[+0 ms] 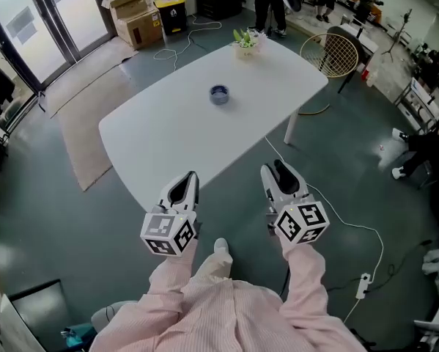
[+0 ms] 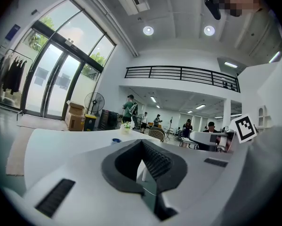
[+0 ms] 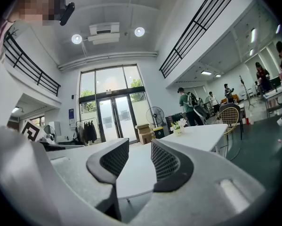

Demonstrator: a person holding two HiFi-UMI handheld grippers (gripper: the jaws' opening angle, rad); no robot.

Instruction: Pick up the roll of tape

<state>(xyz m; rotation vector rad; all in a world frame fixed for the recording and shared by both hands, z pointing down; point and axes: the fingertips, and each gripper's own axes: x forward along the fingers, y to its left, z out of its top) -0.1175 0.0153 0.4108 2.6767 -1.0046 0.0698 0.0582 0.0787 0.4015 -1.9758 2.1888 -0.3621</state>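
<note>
The roll of tape (image 1: 219,94) is a small blue ring lying flat near the middle of the white table (image 1: 168,130). In the left gripper view the tape (image 2: 116,141) shows far off on the tabletop. Both grippers hang in front of the table's near edge, well short of the tape. My left gripper (image 1: 190,177) points at the table with its jaw tips meeting and nothing in them. My right gripper (image 1: 275,170) stands open, a clear gap between its pads (image 3: 165,161), and holds nothing.
A small potted plant (image 1: 245,42) stands at the table's far edge. A wire chair (image 1: 339,53) sits at the far right corner. Cardboard boxes (image 1: 135,17) and a rug (image 1: 87,116) lie to the left. A white cable (image 1: 351,226) and power strip (image 1: 363,286) run along the floor on the right. People stand at the back.
</note>
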